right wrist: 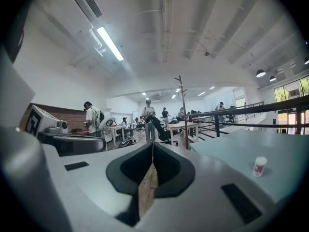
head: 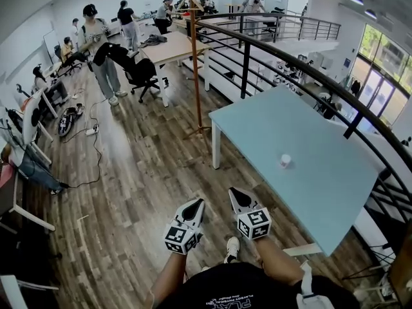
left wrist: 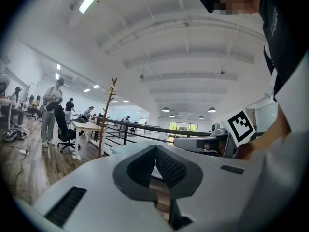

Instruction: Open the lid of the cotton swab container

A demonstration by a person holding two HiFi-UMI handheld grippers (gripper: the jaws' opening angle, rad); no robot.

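Wood-plank floor (head: 129,192) under a pale blue table (head: 290,121). Black railing (head: 244,69) behind it, tall windows (head: 380,76) at right. White ceiling (right wrist: 193,23), strip lights (right wrist: 110,43).

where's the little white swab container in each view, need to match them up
Head view: the container stands right of centre on the blue table.
Left gripper view: not in it.
Right gripper view: the container is at lower right, on the table.
Shared landmark: the wooden coat stand, which shows in all three views.

A smooth matt table (head: 290,127) stands on wood-grain flooring (head: 141,192) beside black metal railing (head: 245,69).
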